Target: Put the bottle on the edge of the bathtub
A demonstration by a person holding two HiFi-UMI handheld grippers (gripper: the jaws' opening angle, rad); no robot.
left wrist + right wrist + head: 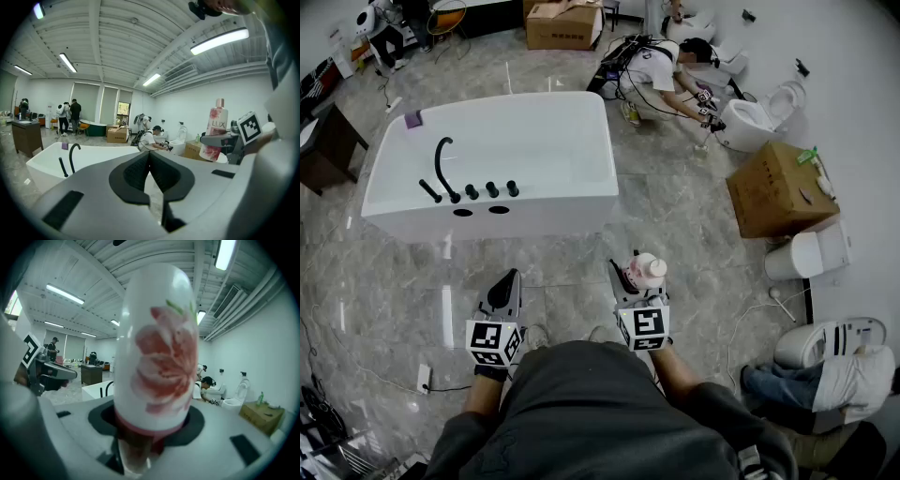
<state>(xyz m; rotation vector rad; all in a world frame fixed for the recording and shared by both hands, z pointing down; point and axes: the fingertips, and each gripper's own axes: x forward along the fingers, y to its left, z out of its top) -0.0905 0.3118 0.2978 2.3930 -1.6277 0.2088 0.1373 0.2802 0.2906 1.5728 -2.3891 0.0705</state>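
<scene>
Plainly, the bottle was clamped in the right gripper, held over the floor and not on the bathtub.

White with a pink flower print and a pinkish top, the bottle stood upright between the right jaws, which pressed on its lower body; it filled most of the right gripper view. It hung near the right end of the tub's near wall but apart from it, with grey marble floor between. The left gripper hovered level with the right one, well to its side, its jaws together with nothing between them. On the tub's near rim stood a black faucet and a row of black knobs. Beyond the tub a person crouched by a toilet, near a cardboard box.
</scene>
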